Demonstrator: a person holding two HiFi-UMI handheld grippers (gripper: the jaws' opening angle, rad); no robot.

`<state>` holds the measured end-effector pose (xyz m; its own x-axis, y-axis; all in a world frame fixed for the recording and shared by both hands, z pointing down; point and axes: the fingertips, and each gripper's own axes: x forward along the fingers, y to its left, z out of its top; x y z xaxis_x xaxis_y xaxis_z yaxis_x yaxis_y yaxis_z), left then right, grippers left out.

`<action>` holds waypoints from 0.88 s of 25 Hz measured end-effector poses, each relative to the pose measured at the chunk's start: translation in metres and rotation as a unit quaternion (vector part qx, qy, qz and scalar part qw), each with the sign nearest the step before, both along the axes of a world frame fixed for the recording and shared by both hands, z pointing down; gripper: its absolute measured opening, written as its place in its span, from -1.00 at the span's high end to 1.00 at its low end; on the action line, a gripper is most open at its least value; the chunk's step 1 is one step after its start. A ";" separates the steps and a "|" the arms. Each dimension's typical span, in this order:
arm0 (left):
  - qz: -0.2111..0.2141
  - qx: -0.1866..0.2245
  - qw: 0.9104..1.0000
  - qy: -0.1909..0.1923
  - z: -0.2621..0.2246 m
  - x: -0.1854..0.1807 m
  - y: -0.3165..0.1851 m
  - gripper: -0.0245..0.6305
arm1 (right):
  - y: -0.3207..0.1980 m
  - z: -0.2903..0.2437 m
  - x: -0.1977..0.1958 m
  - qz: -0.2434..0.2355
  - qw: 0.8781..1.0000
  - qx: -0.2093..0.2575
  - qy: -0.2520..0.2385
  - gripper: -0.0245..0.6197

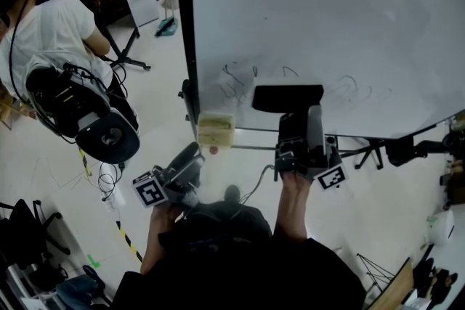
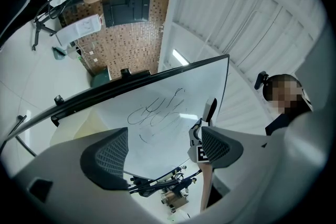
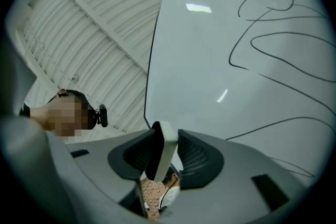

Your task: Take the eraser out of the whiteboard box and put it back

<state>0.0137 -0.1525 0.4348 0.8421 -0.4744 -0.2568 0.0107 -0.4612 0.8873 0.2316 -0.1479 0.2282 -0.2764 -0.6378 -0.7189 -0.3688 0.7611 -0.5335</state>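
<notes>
One eraser [image 1: 287, 98], clamped in my right gripper [image 1: 299, 116], is held up before the whiteboard [image 1: 327, 11], long axis crosswise to the jaws. The box [image 1: 216, 129] lies lower left of that gripper, nearer my left gripper [image 1: 195, 156], whose jaws gape empty.

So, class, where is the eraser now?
Head view: the eraser is clamped in the right gripper, at the lower edge of the whiteboard, right of the pale box.

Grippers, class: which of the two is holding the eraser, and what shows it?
The right gripper: its jaws are clamped on the black eraser, in front of the whiteboard. The left gripper has its jaws apart with nothing between them.
</notes>
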 end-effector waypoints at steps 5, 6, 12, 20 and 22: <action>0.001 0.003 1.000 0.002 -0.002 0.000 0.001 -0.38 | 0.005 -0.007 0.008 0.005 1.000 0.016 -0.020 0.42; 0.003 0.003 1.000 0.007 -0.004 0.002 0.002 -0.38 | 0.006 -0.008 0.010 0.006 1.000 0.018 -0.024 0.42; 0.008 -0.005 1.000 0.012 -0.004 0.005 0.004 -0.38 | 0.014 -0.016 0.021 0.007 0.998 0.036 -0.049 0.42; 0.018 0.012 1.000 0.011 -0.011 0.013 0.008 -0.38 | 0.025 -0.029 0.038 0.012 0.995 0.064 -0.075 0.42; 0.016 0.024 1.000 -0.002 -0.012 0.014 0.007 -0.38 | 0.029 -0.032 0.044 0.014 0.994 0.073 -0.085 0.42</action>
